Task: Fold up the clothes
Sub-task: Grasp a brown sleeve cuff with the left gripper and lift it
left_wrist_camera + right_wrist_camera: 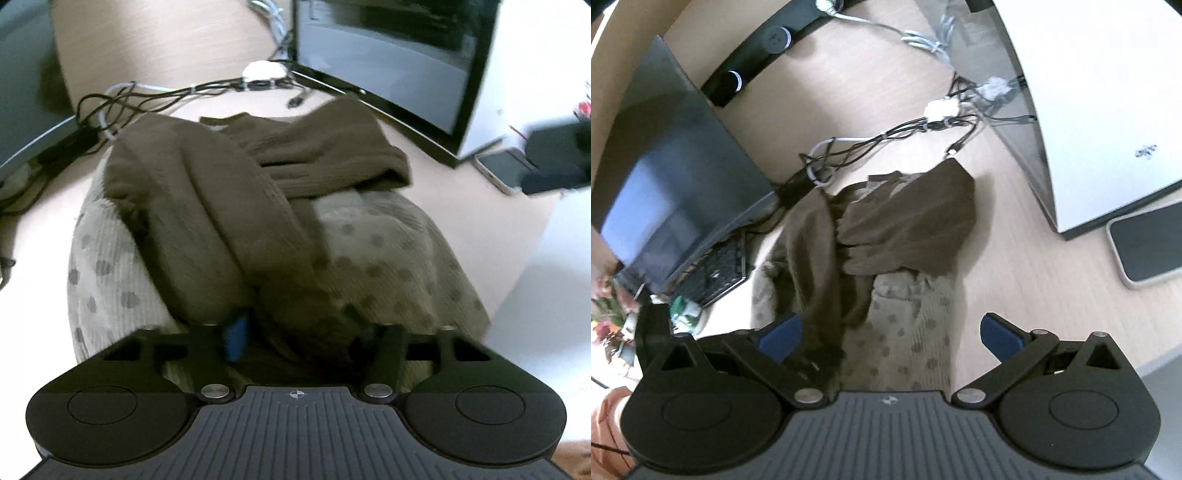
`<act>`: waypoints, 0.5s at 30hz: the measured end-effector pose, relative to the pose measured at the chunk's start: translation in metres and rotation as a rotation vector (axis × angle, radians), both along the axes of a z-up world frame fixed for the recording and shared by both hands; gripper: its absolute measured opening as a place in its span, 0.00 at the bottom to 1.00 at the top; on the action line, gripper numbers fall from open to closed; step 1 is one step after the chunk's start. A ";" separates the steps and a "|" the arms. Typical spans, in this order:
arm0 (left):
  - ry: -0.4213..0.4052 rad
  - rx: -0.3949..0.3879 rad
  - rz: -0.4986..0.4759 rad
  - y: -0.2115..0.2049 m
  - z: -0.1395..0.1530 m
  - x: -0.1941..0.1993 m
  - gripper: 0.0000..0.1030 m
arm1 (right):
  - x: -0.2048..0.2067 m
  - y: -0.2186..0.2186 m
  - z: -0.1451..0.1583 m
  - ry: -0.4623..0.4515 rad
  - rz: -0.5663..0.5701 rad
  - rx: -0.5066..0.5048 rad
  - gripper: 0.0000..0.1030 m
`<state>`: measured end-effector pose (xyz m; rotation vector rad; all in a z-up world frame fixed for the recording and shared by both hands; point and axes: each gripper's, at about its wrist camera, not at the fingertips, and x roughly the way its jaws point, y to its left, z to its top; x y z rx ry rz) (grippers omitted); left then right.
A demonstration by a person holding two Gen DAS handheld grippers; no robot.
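A brown knit garment [207, 206] lies bunched over a pale dotted garment [373, 258] on the light wooden table. My left gripper [299, 332] is pressed low into the near end of the brown knit, its jaws closed in on the bunched cloth; one blue pad [236, 338] shows beside it. In the right wrist view the brown garment [908, 221] drapes across the dotted garment [912, 325]. My right gripper [890, 334] is open above them, with a strip of brown cloth by its left pad [781, 338].
A monitor [388, 62] stands at the back right and another screen [668, 177] on the left. A tangle of cables [886, 140] runs behind the clothes. A phone [1148, 243] lies at the right. A keyboard [713, 273] and flowers [609, 310] sit at the left.
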<state>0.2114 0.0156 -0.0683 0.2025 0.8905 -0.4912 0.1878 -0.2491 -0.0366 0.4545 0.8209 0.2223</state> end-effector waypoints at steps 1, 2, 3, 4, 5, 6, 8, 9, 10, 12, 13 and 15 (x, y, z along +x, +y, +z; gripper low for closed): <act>0.002 -0.027 0.009 0.007 0.003 0.004 0.22 | -0.001 0.006 0.001 -0.009 0.003 -0.024 1.00; 0.002 -0.074 0.034 0.020 0.012 0.009 0.21 | -0.002 0.013 0.003 -0.018 0.006 -0.048 1.00; -0.017 -0.118 0.069 0.035 0.026 0.014 0.20 | -0.003 0.019 0.004 -0.028 0.008 -0.072 1.00; -0.072 -0.149 0.123 0.058 0.045 0.016 0.19 | -0.005 0.025 0.006 -0.037 0.011 -0.096 1.00; -0.140 -0.176 0.185 0.085 0.066 0.017 0.19 | -0.003 0.036 0.005 -0.047 0.023 -0.118 1.00; -0.206 -0.195 0.255 0.114 0.086 0.018 0.19 | 0.001 0.048 0.002 -0.057 0.041 -0.140 1.00; -0.304 -0.183 0.390 0.173 0.112 0.018 0.18 | 0.012 0.076 -0.007 -0.067 0.083 -0.175 1.00; -0.350 -0.173 0.456 0.202 0.123 0.018 0.18 | 0.020 0.092 -0.015 -0.058 0.105 -0.185 1.00; -0.375 -0.155 0.518 0.230 0.130 0.018 0.18 | 0.028 0.108 -0.026 -0.044 0.128 -0.200 1.00; -0.360 -0.141 0.600 0.274 0.129 0.021 0.18 | 0.042 0.140 -0.044 -0.015 0.170 -0.250 1.00; -0.344 -0.140 0.630 0.292 0.125 0.022 0.18 | 0.047 0.152 -0.051 -0.005 0.187 -0.276 1.00; -0.309 -0.128 0.666 0.319 0.113 0.023 0.18 | 0.054 0.168 -0.060 0.016 0.206 -0.313 1.00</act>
